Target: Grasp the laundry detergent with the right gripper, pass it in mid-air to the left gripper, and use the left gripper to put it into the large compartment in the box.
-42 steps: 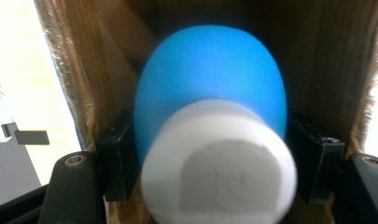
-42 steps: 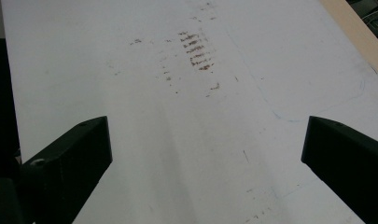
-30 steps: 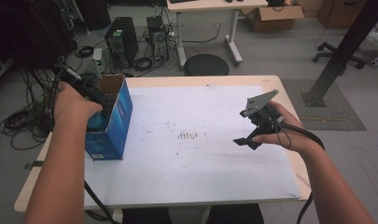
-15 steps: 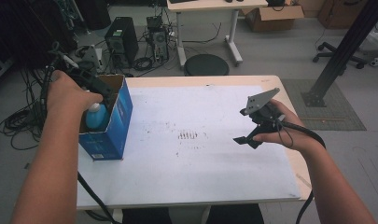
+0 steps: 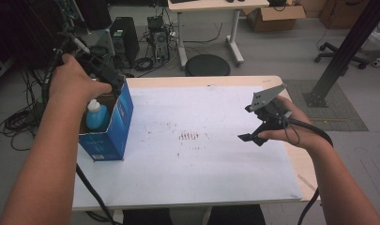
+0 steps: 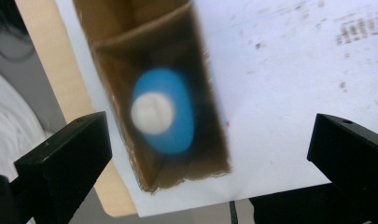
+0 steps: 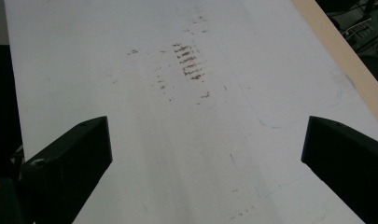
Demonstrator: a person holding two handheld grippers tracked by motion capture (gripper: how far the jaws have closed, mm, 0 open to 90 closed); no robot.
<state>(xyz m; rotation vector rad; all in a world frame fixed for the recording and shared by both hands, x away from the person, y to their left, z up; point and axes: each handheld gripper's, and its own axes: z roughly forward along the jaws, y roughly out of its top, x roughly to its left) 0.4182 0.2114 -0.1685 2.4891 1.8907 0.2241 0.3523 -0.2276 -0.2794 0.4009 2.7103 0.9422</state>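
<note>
Left gripper (image 5: pixel 113 80) hovers above the open blue box (image 5: pixel 113 123) at the table's (image 5: pixel 201 187) left edge, a blue bottle (image 5: pixel 96 116) upright inside; right gripper (image 5: pixel 253 136) hangs over bare tabletop, holding nothing; left gripper view: jaws spread wide and empty, white-capped bottle (image 6: pixel 163 112) standing in the box's brown compartment (image 6: pixel 149 42); right gripper view: jaws wide apart over stained white surface (image 7: pixel 186 116).

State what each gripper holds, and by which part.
Nothing: the left gripper hangs open above the blue bottle in the box; the right gripper is open.
</note>
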